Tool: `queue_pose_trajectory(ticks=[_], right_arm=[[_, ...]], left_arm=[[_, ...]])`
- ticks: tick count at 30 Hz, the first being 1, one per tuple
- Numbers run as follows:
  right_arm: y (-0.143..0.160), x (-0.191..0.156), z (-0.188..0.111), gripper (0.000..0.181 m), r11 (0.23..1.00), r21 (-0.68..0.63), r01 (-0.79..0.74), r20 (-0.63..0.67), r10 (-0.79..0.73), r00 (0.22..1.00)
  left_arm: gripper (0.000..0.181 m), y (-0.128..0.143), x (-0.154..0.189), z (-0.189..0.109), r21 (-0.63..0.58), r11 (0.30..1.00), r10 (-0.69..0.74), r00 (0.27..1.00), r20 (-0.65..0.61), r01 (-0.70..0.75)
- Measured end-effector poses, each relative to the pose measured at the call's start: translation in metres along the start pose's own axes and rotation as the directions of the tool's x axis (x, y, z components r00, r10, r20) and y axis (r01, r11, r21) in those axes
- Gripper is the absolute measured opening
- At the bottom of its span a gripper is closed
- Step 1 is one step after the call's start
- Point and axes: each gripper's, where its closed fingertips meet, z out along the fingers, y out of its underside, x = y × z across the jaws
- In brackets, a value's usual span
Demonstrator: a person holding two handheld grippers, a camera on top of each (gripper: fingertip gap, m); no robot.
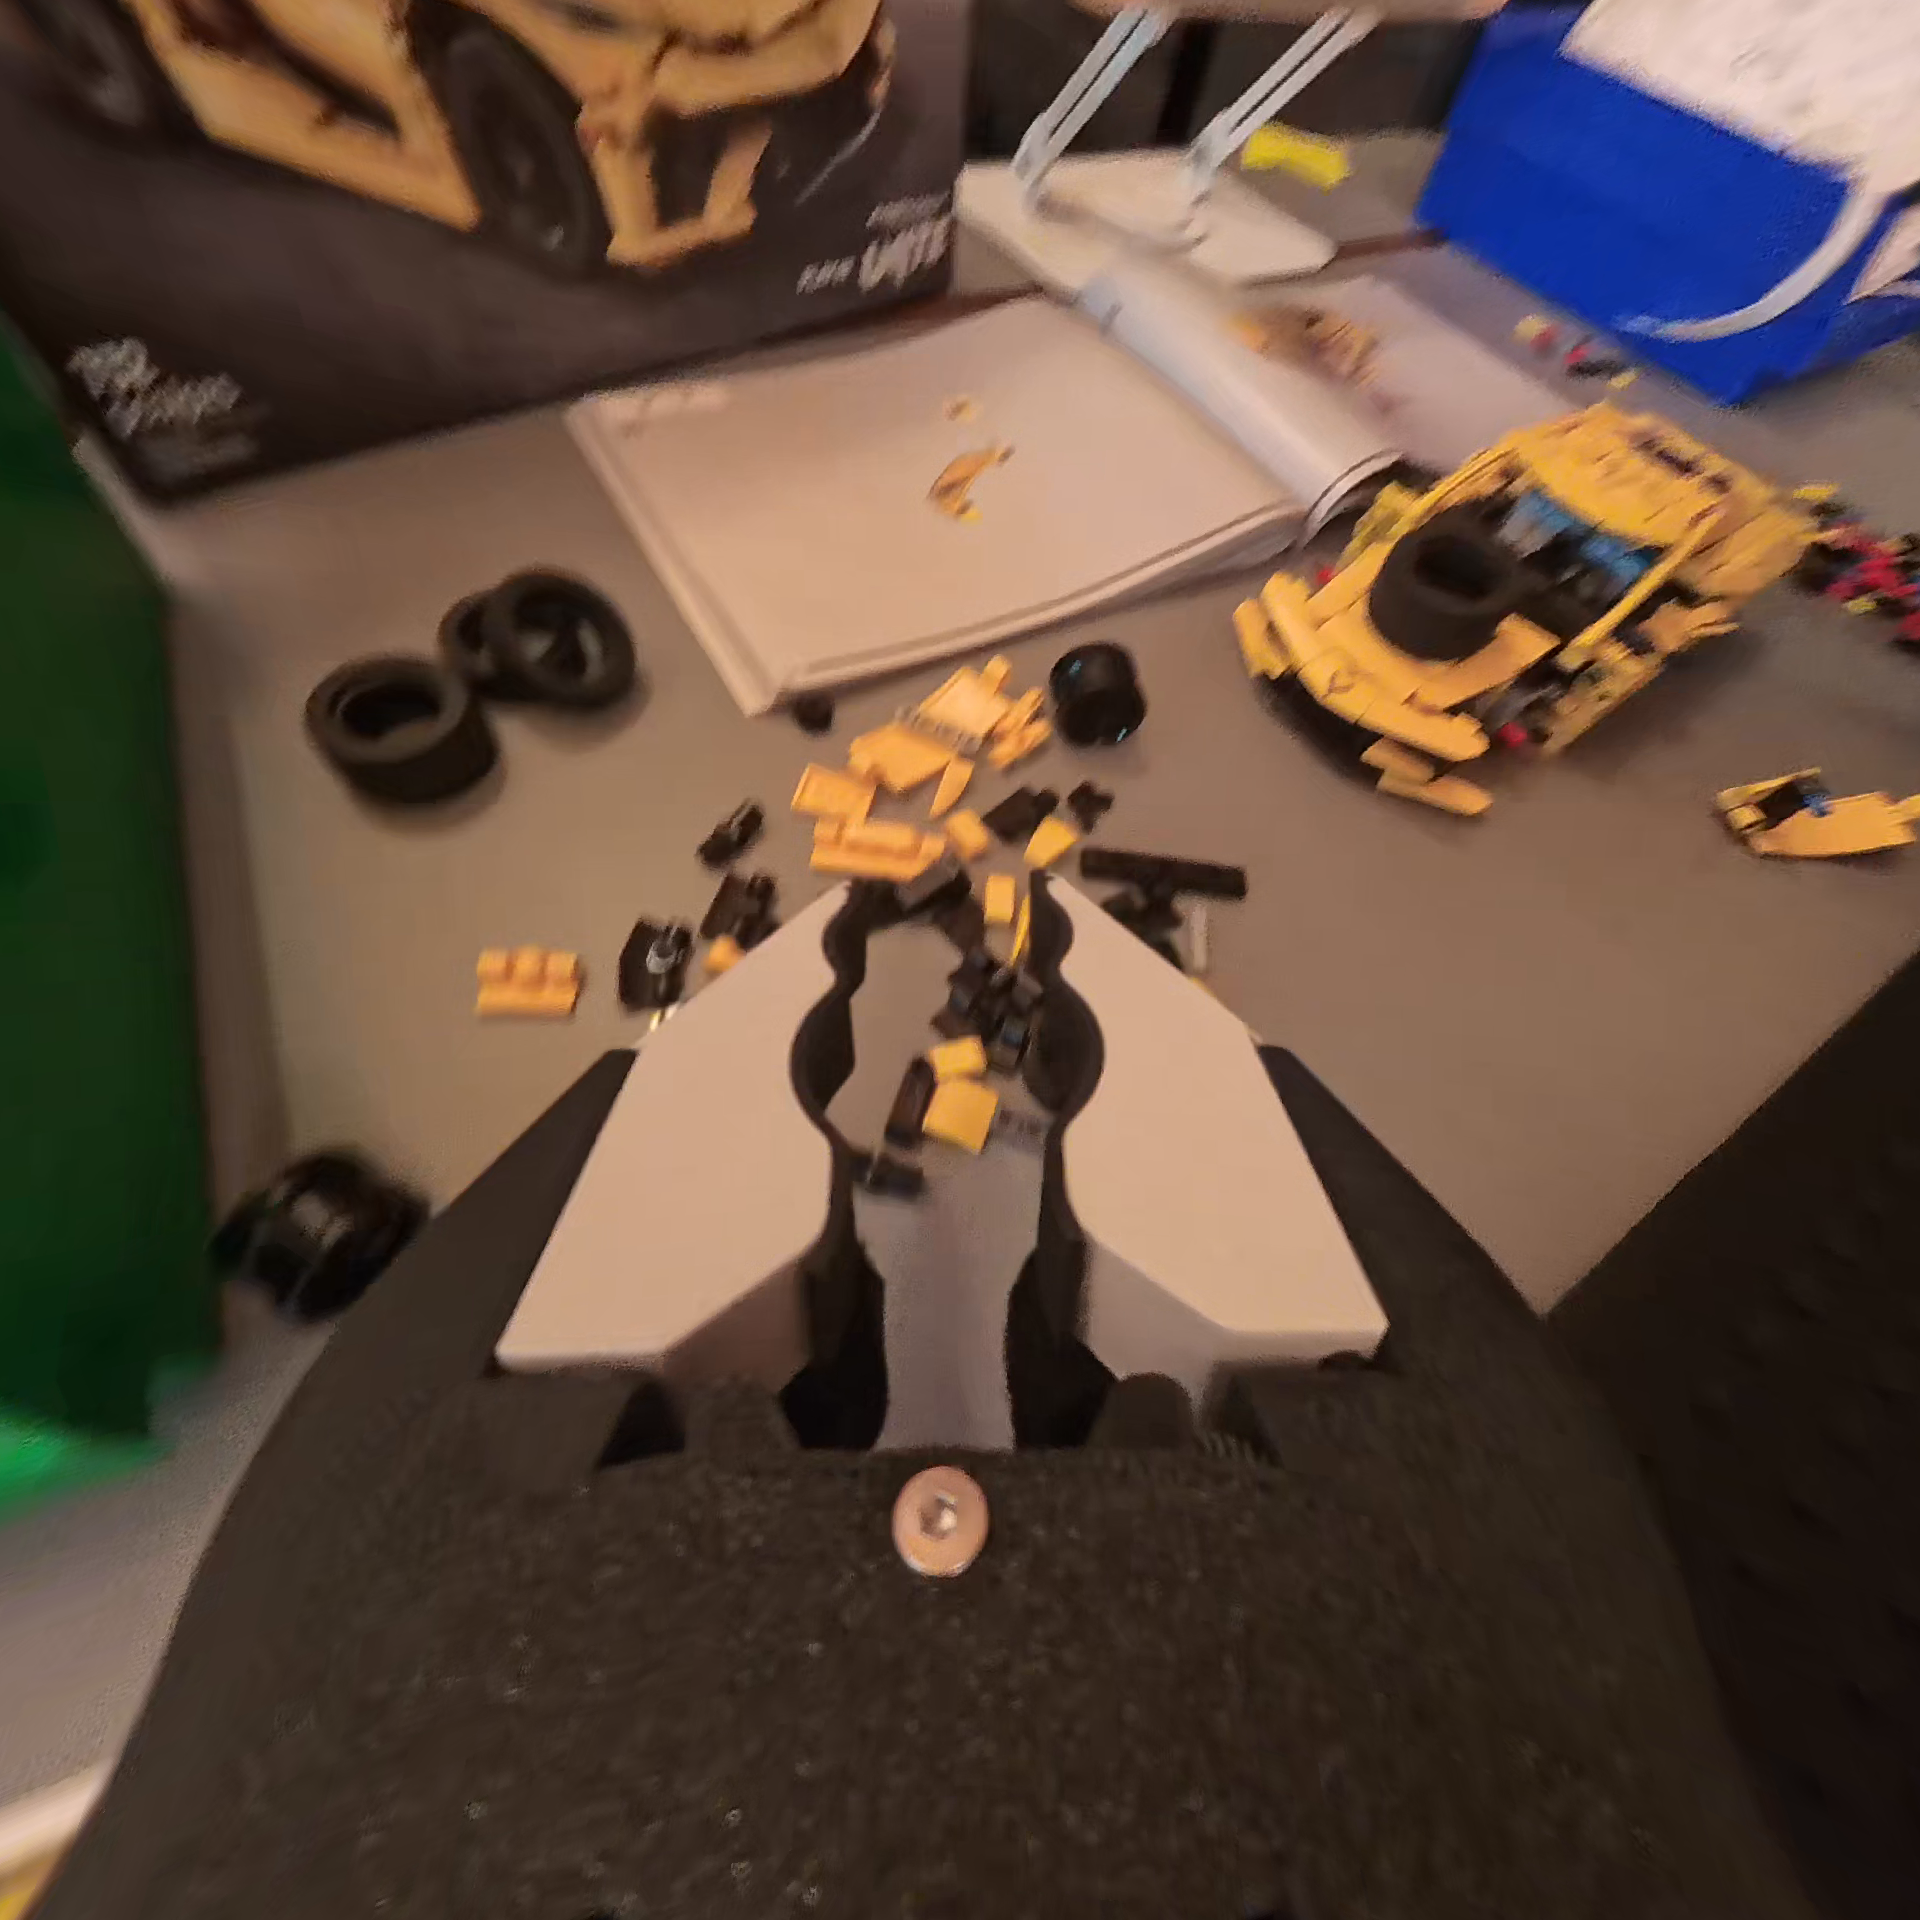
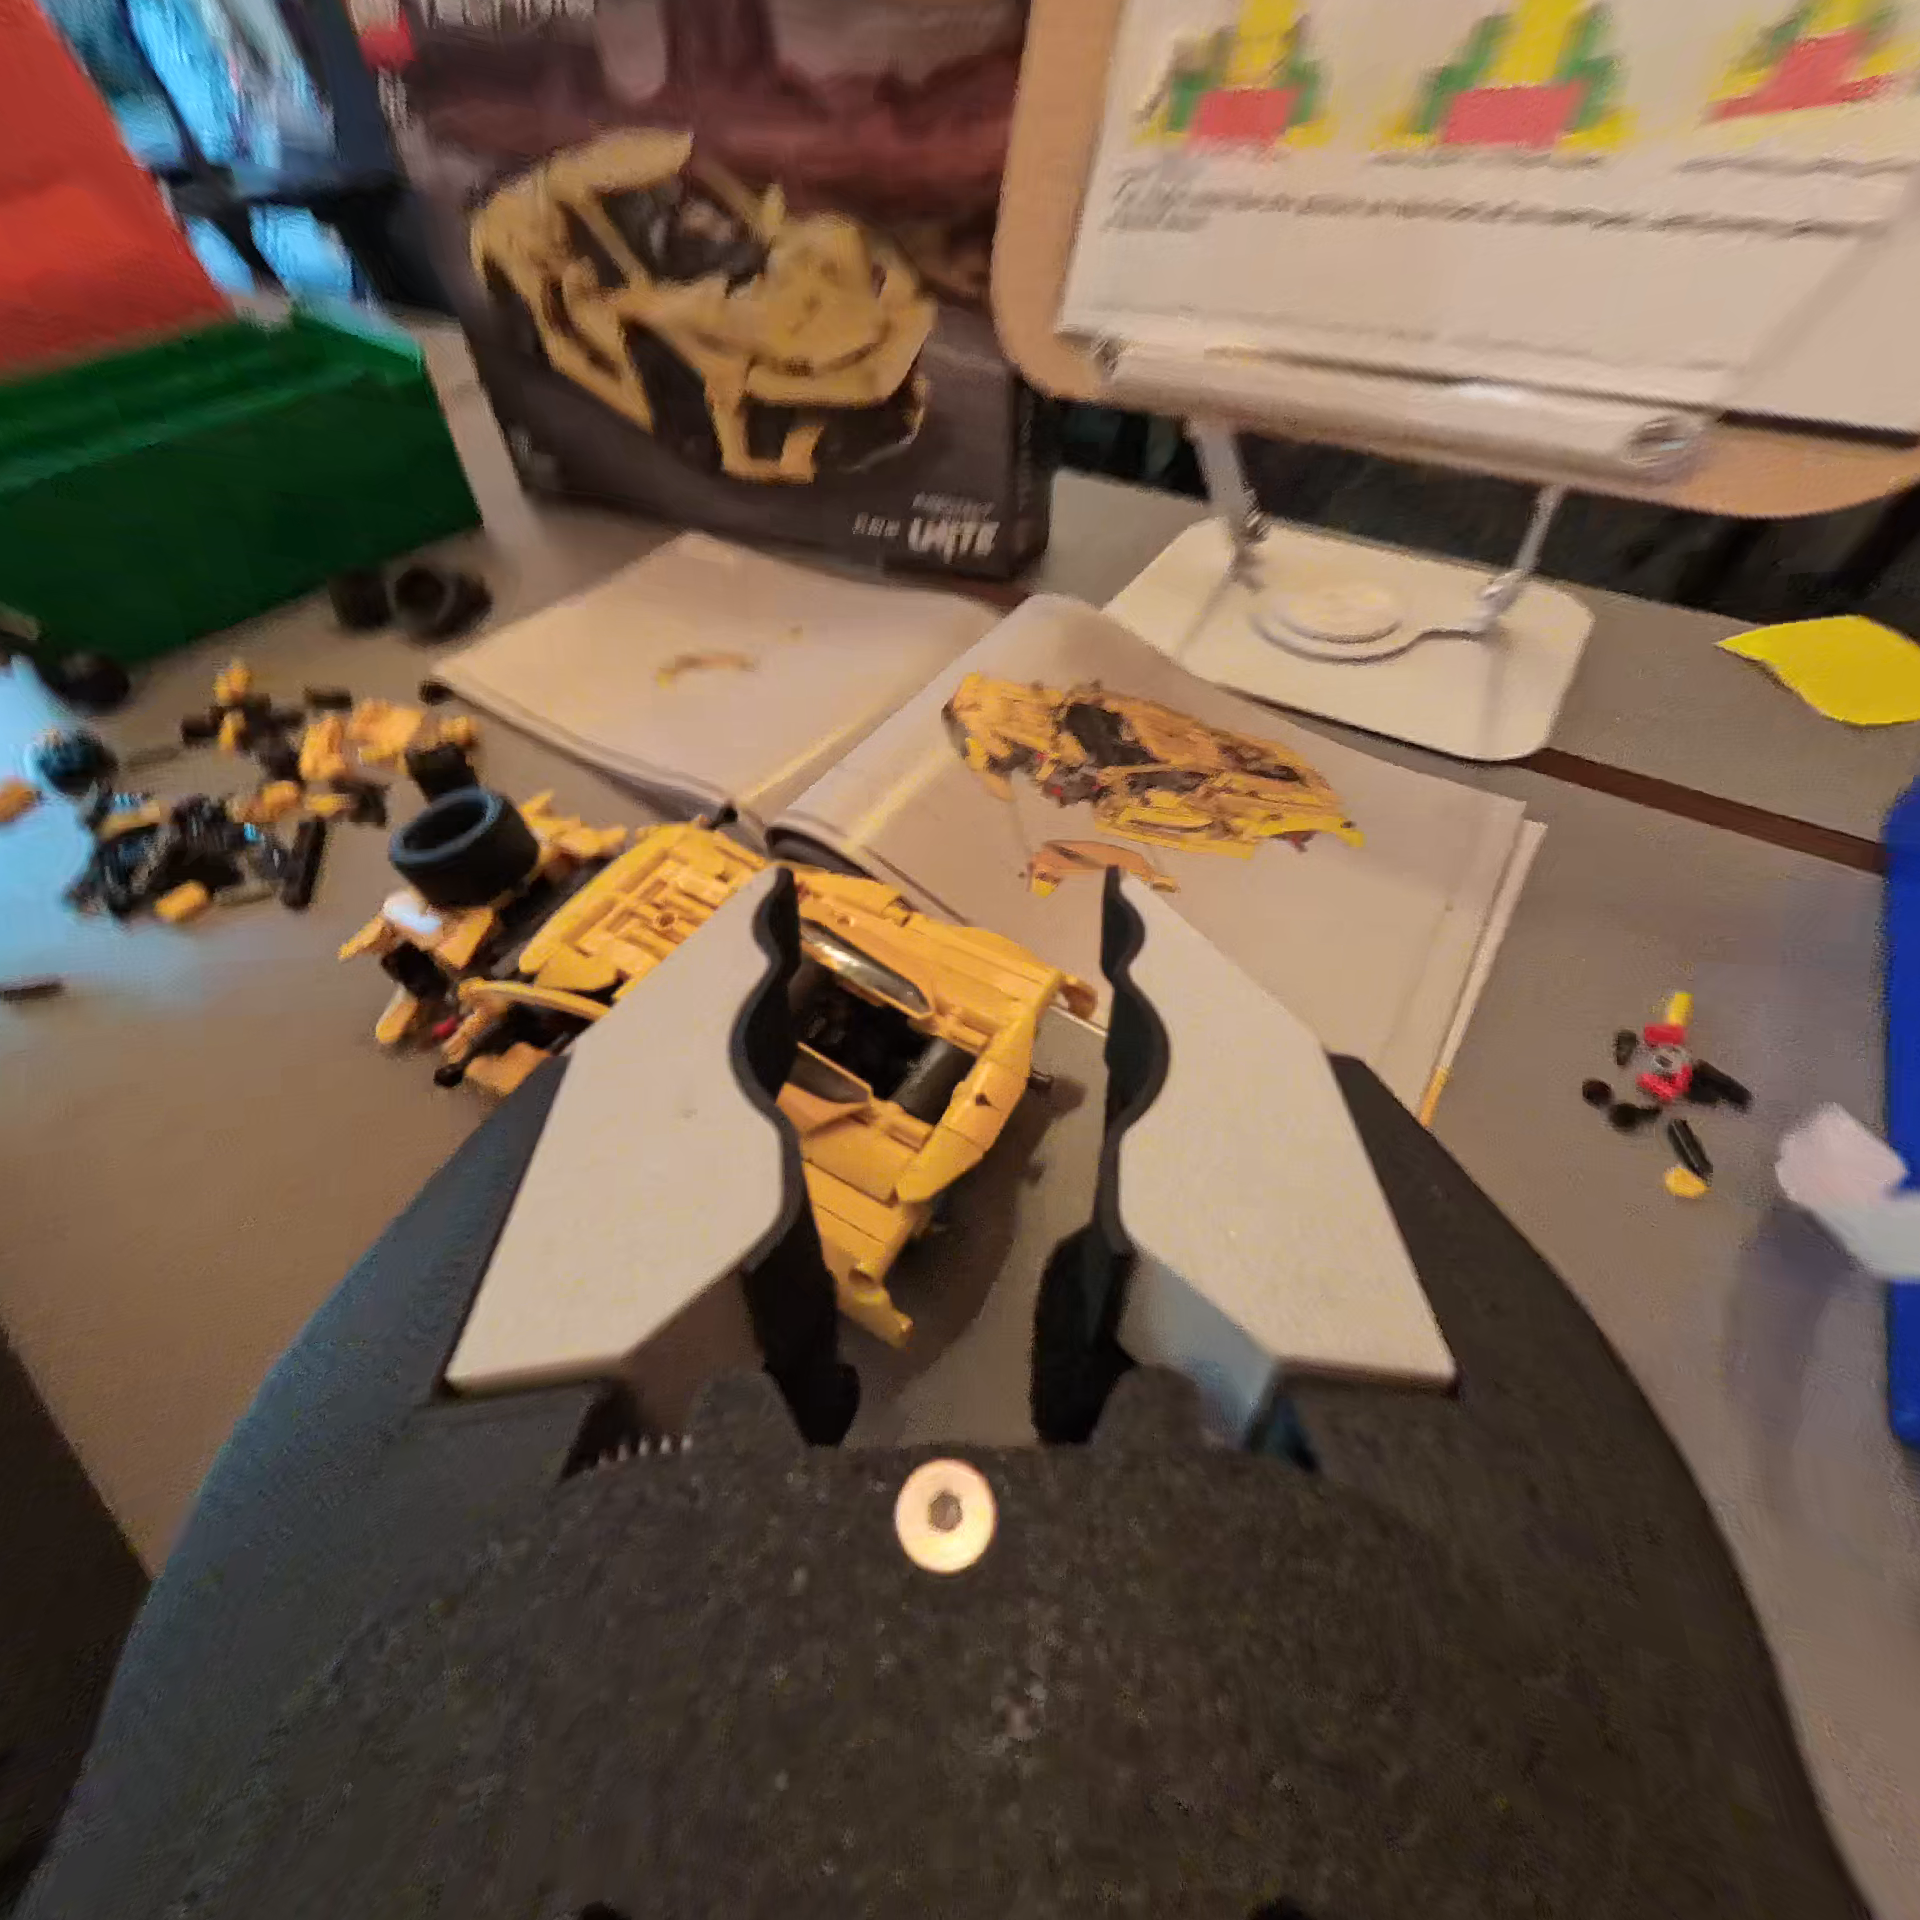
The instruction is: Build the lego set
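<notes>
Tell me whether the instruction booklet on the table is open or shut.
Open. The instruction booklet lies spread flat, two pages meeting at a centre fold, behind the yellow car.

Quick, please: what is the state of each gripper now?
Left gripper: open, holding nothing, above the loose pieces.
Right gripper: open, holding nothing, over the yellow car.
</notes>
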Motion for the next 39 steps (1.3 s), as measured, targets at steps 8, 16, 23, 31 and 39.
queue_pose_trajectory(ticks=[8,16,23,31,39], right_arm=[[-0.007,0.02,-0.016,0.053,0.98,0.2,-0.009,-0.078,0.025,0.997],[-0.008,0.009,-0.013,0.044,0.971,0.211,0.115,-0.142,-0.086,0.986],[-0.006,0.008,-0.012,0.044,0.974,0.212,0.084,-0.113,-0.061,0.992],[-0.001,0.008,-0.007,0.043,0.979,0.189,0.079,-0.104,-0.06,0.993],[0.004,0.007,-0.004,0.042,0.983,0.166,0.083,-0.098,-0.068,0.993]], left_arm=[[0.029,0.045,-0.006,-0.006,-0.156,0.985,-0.053,0.992,0.112,0.071],[0.022,0.06,0.001,0.019,-0.288,0.958,0.041,0.989,0.145,0.002],[0.017,0.069,0.004,0.03,-0.345,0.939,0.055,0.985,0.162,0.005],[0.017,0.075,-0.003,0.031,-0.385,0.922,0.111,0.974,0.198,-0.027],[0.014,0.073,-0.003,0.028,-0.371,0.921,0.195,0.965,0.174,-0.119]])
